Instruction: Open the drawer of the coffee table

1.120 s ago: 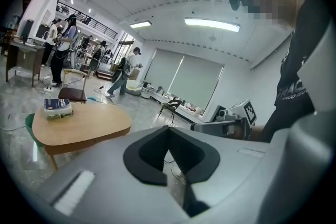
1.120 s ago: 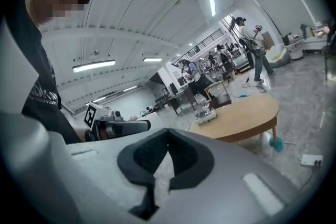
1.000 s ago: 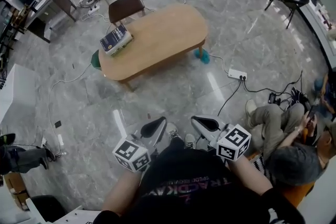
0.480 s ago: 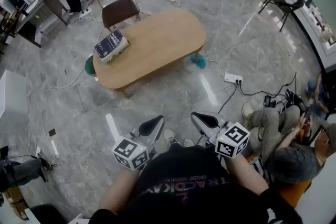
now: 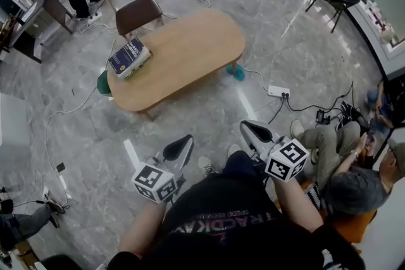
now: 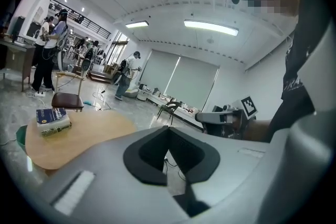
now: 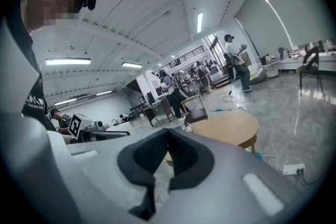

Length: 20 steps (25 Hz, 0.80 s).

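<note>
Marble floor (image 5: 209,110) separated the table (image 5: 183,50) from the left tongs (image 5: 183,143) and right tongs (image 5: 252,129), both shut and empty, held well short of it, probably because its drawer, unseen from here, awaited approach.

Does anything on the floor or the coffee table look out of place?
Yes. Loose cables and a white power strip trail over the floor right of the coffee table, a possible tripping risk. The book lies askew at the table's left end.
</note>
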Available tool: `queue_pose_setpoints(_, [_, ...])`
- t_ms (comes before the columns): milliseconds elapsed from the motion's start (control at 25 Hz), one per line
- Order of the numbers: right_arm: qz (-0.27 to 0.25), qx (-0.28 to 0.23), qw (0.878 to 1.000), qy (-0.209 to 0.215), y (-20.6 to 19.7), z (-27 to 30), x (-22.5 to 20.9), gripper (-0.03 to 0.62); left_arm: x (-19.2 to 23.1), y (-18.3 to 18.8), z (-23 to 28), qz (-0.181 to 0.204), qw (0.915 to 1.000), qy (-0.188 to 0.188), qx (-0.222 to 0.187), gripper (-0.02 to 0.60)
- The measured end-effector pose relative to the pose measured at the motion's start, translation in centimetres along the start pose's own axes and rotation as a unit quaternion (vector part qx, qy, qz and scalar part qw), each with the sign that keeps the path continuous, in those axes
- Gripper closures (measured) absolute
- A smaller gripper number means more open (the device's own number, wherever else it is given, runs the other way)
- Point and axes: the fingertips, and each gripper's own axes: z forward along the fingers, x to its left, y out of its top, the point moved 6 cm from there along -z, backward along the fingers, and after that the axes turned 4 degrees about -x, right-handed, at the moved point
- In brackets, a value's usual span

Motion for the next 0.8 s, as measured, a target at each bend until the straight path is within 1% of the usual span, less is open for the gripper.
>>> queue_pose_setpoints(240, [-0.006,0.004,1.0,-0.015,0.9,0.5,-2.4,0.592,1.0,-0.1,1.6,-0.007,1.0,0.002,-0.004,0.578])
queue_pose_setpoints(440, [-0.006,0.009,1.0,-0.005,1.5,1.7,-5.9,0.592,1.8,-0.5,4.2,-0.009,0.9997,0.022,-0.004,0.578])
queue_pose_setpoints(560, [-0.006,0.022,1.0,0.004,2.1,2.6,-8.9,0.592,2.2,-0.2,6.7,-0.012,0.9992,0.039,-0.004,0.578])
queue_pose_setpoints(800, [-0.006,0.044,0.999,0.021,3.7,5.0,-17.0,0.592,3.5,0.5,13.6,-0.014,0.9972,0.074,-0.003,0.578])
